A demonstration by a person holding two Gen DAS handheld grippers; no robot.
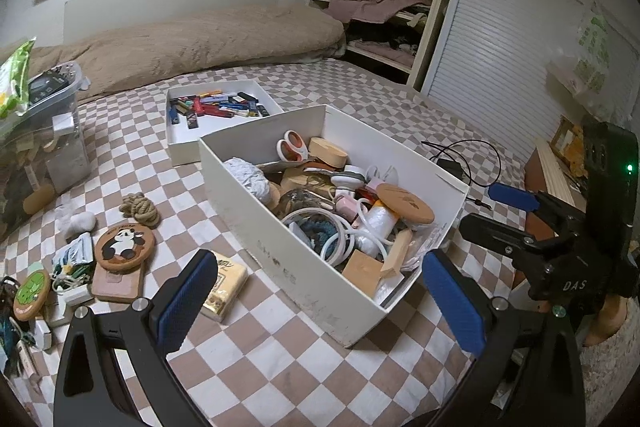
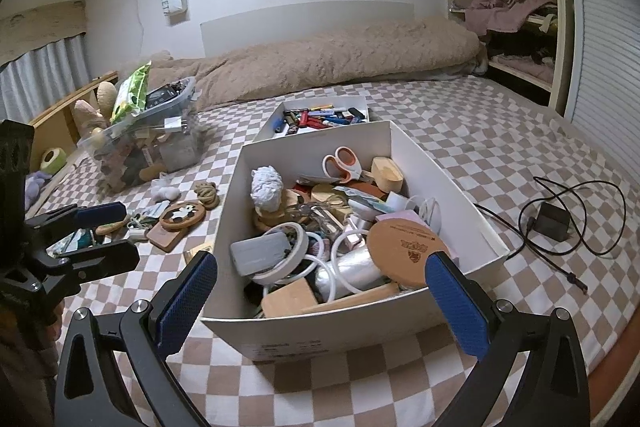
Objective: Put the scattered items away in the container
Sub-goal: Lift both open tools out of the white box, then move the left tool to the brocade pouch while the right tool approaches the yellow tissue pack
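A white cardboard box (image 1: 256, 195) (image 2: 236, 195) stands on the checkered bed, filled with scissors, tape rolls, wooden pieces and round coasters. Scattered items lie to its left: a panda coaster (image 1: 124, 241) (image 2: 182, 215), a rope knot (image 1: 141, 209) (image 2: 207, 193), a tissue pack (image 1: 224, 285), a green coaster (image 1: 32, 293) and a white lump (image 1: 80, 223). My left gripper (image 1: 320, 301) (image 2: 94, 233) is open and empty above the box's near corner. My right gripper (image 2: 320, 297) (image 1: 496, 213) is open and empty over the box's near wall.
A shallow white lid (image 1: 176, 143) (image 2: 272, 129) with several small colourful sticks lies behind the box. A clear plastic bin (image 1: 40, 139) (image 2: 160, 147) stands at the left. A black charger with cable (image 1: 452, 165) (image 2: 554, 219) lies right of the box. A beige duvet (image 1: 192, 43) lies behind.
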